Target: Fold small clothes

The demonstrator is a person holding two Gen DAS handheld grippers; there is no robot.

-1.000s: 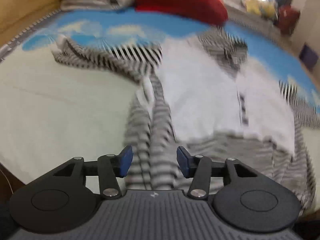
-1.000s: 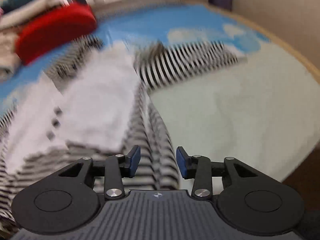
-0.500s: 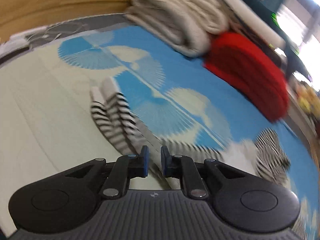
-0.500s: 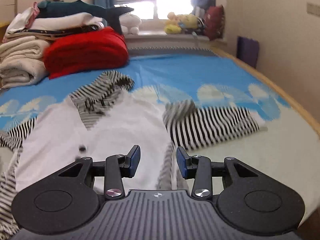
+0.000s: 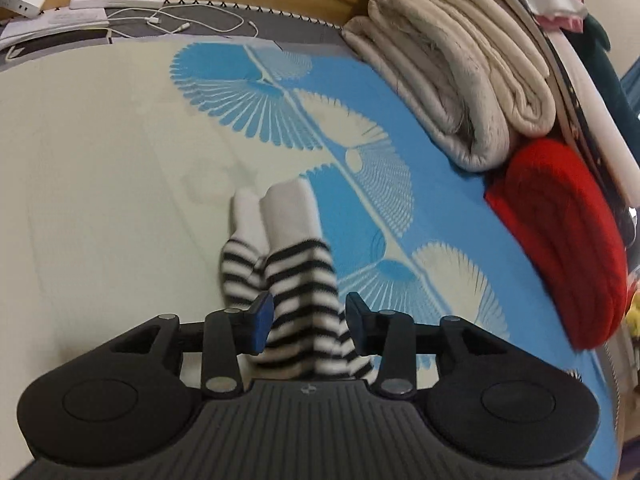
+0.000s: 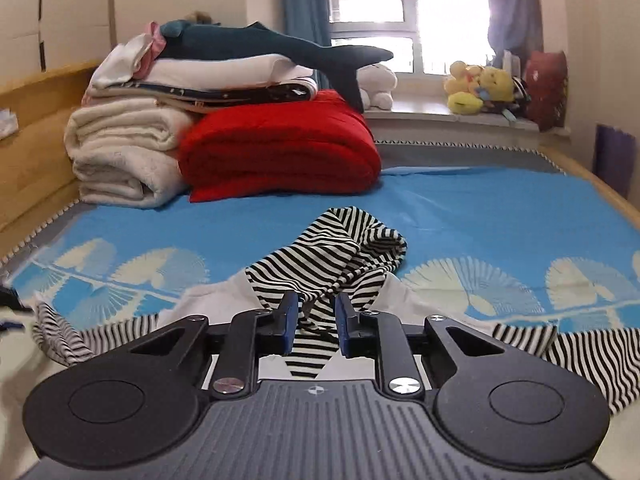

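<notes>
A small white garment with black-and-white striped sleeves and hood lies spread on the bed. In the left wrist view its striped sleeve [image 5: 296, 280] with a white cuff lies between the blue pads of my left gripper [image 5: 309, 316], which is open around it. In the right wrist view the striped hood [image 6: 340, 256] bunches just ahead of my right gripper [image 6: 316, 318]. Its jaws stand open with a moderate gap over the striped neck fabric. The other sleeve [image 6: 560, 348] lies at the right.
A blue and cream patterned sheet [image 6: 480, 216] covers the bed. A folded red blanket [image 6: 280, 148], cream blankets [image 6: 120, 152] and a shark plush [image 6: 260, 46] are stacked at the back. Chargers and cables [image 5: 120, 20] lie by the wooden headboard.
My left gripper has swung to the left sleeve, narrowed half a second ago, then opened around it. My right gripper has moved up to the hood, its gap about the same.
</notes>
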